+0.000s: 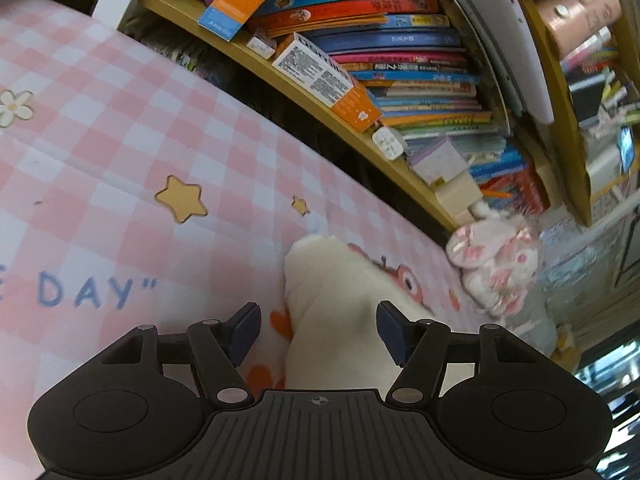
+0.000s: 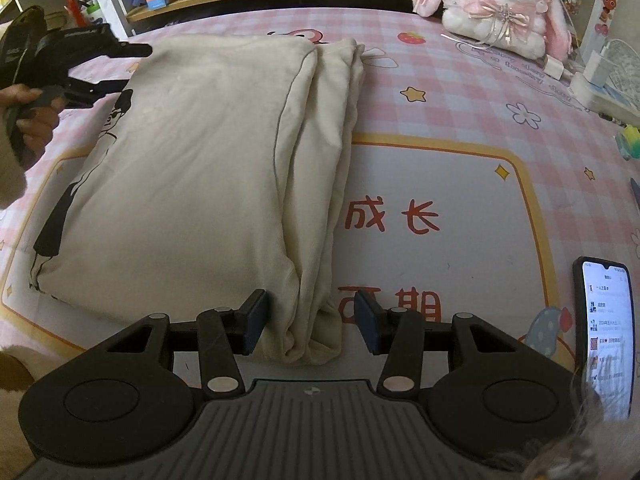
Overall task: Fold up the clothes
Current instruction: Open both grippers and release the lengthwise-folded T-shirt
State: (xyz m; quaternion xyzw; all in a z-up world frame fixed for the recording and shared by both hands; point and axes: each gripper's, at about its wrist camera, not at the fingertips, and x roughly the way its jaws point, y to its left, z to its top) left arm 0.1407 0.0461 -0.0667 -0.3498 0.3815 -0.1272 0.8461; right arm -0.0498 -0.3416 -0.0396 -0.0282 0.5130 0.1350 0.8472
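- My right hand-held gripper has its jaws apart, either side of the near end of the cream garment; I cannot tell if the pads touch the cloth.
- The garment lies folded lengthwise on the pink checked bed sheet, black figure print along its left edge.
- My left hand-held gripper is also spread, held at the garment's far corner.
- A plush rabbit sits at the far side; a lit phone lies at right.
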